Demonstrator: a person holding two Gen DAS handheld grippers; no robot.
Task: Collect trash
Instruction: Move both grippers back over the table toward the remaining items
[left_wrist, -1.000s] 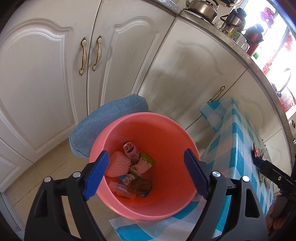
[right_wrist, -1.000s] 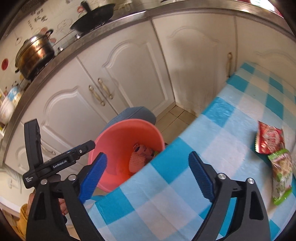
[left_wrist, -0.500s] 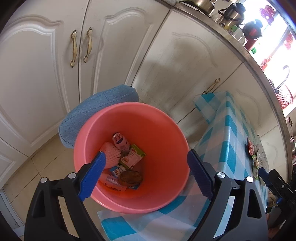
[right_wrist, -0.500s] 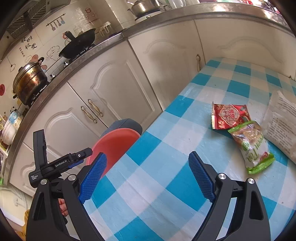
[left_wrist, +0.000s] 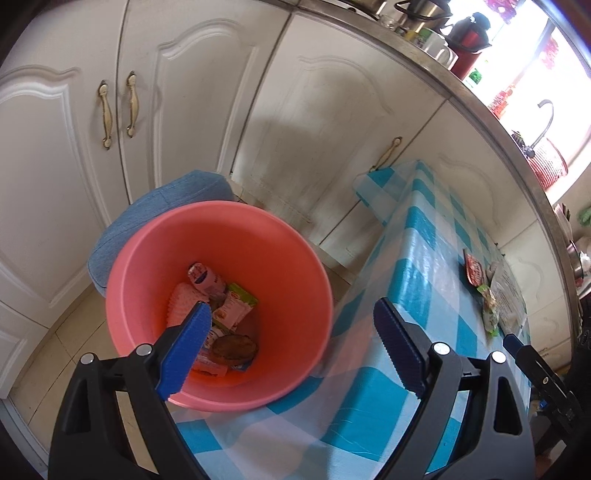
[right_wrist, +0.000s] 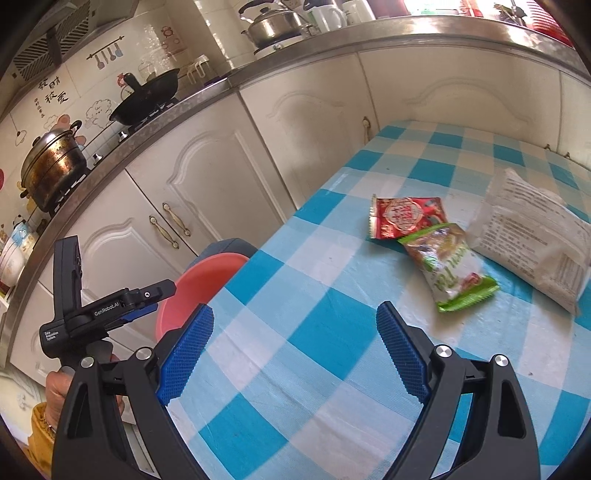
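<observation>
I am holding my left gripper (left_wrist: 291, 347) tilted downward, its blue pads standing wide apart with nothing between them, while my right gripper (right_wrist: 295, 347) is angling down too, jaws spread wide and empty; my left hand (right_wrist: 61, 387) is gripping its handle

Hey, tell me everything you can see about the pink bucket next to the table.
The pink bucket is a round, smooth tub that looks like plastic, wider at the rim than at the bottom. It stands upright and open-topped on the tiled floor, against the edge of the blue checked tablecloth, with a blue denim-like cushion right behind it. At its bottom lies a small pile of trash: wrappers, a pink ridged piece and a brown round item. No gripper touches it.
</observation>
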